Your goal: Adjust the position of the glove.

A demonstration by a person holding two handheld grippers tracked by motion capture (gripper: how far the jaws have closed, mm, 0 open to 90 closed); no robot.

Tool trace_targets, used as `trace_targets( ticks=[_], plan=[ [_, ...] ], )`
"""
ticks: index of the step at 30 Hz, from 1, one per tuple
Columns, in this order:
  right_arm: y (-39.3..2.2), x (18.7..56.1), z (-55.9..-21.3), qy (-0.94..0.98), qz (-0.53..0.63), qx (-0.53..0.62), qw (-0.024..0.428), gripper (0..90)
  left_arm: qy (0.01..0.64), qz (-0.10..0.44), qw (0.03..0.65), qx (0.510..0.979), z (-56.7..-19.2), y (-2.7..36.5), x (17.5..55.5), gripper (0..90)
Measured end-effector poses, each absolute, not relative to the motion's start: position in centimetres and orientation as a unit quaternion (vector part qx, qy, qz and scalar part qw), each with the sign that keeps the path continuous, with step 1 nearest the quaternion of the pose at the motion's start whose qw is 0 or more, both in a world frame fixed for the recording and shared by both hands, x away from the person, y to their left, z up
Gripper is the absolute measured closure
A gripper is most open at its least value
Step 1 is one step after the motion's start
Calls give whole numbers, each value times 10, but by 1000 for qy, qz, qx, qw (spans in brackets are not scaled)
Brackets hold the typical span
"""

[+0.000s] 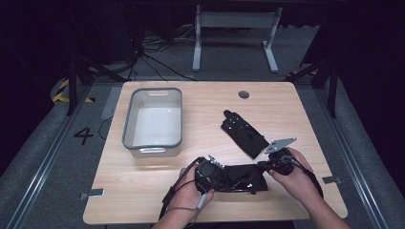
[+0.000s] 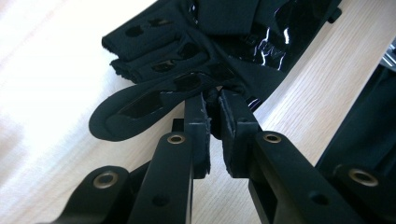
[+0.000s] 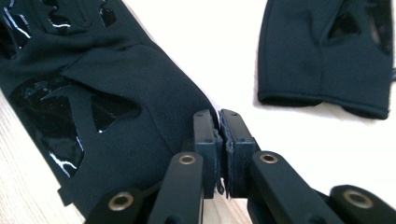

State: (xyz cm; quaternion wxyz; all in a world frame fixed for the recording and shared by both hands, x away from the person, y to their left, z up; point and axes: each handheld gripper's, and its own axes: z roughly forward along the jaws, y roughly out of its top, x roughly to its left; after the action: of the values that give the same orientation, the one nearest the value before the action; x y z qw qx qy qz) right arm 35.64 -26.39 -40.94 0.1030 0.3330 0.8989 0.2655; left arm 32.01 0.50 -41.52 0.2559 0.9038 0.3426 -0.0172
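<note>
Desk (image 1: 143,191) is carrying 1 limp, light glove (image 1: 239,177); left gripper (image 2: 214,100) and right gripper (image 3: 218,122) are pinching its opposite edges, best hold for fabric.

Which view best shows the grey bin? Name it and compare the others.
The high view: the grey bin sits whole on the table's left side, its rim and pale inside visible. The left and right gripper views look along their jaws at the held glove and give nothing of the bin.
</note>
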Motion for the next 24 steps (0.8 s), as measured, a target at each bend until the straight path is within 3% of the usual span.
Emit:
trace_targets(
  ticks=[6,10,16,24],
  plan=[
    [-267,359,-418,898,257,347,88,854,342,-67,249,904,-422,5,325,778],
    [-271,359,-415,897,256,340,117,806,341,-82,244,904,-416,8,325,597],
    [-290,363,-407,883,271,357,143,768,351,-63,264,896,-404,21,330,590],
    [-298,362,-403,875,286,367,138,722,362,-29,272,891,-400,35,341,557]
  ],
)
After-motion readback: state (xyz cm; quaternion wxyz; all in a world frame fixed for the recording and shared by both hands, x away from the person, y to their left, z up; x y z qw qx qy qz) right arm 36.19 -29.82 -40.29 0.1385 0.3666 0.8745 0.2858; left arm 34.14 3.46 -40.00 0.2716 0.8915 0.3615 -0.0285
